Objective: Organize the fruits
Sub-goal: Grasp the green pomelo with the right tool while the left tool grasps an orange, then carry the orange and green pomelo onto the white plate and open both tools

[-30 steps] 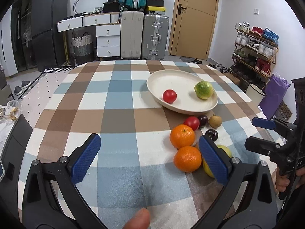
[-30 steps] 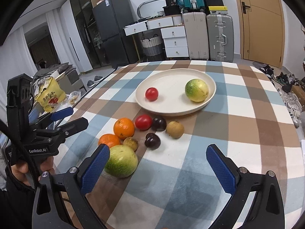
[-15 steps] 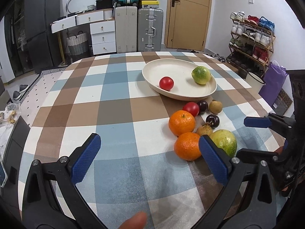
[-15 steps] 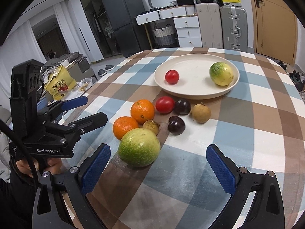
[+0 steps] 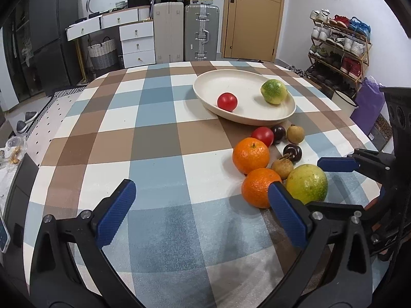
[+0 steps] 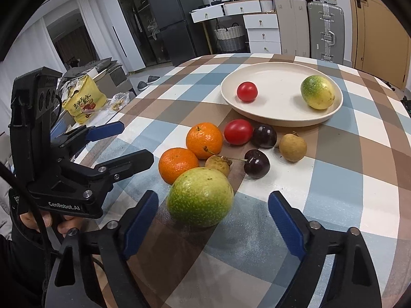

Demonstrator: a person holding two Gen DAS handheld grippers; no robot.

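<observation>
Two grippers: we hold both over the checked tablecloth (image 5: 159, 154), each with its blue-padded jaws spread wide and nothing between the pads.
Right gripper (image 6: 213, 215): we see the large green fruit (image 6: 200, 197) lying just ahead of its fingertips, roughly centred between them but nearer the left pad; no pad touches it.
Left gripper (image 5: 200, 205): its jaws frame bare cloth; the fruit cluster sits off its right finger, and that pad overlaps the near orange (image 5: 259, 187) in our view, though we cannot tell whether they touch.
Green fruit from the left view (image 5: 307, 183): it rests on the cloth at the near end of the cluster, just beside the near orange and a small tan fruit (image 5: 282, 167).
Cluster: we count a second orange (image 6: 204, 140), a red tomato (image 6: 238, 131), two dark cherries (image 6: 264, 136) and (image 6: 257, 163), and a tan longan (image 6: 292, 146), all lying close together on the cloth between the green fruit and the plate.
Plate (image 6: 282, 116): cream-coloured, beyond the cluster; it holds a small red tomato (image 6: 247, 91) and a green-yellow fruit (image 6: 317, 92), well apart from each other.
Beyond the table: we see suitcases (image 5: 185, 32) and a shoe rack (image 5: 339, 51) along the walls.
</observation>
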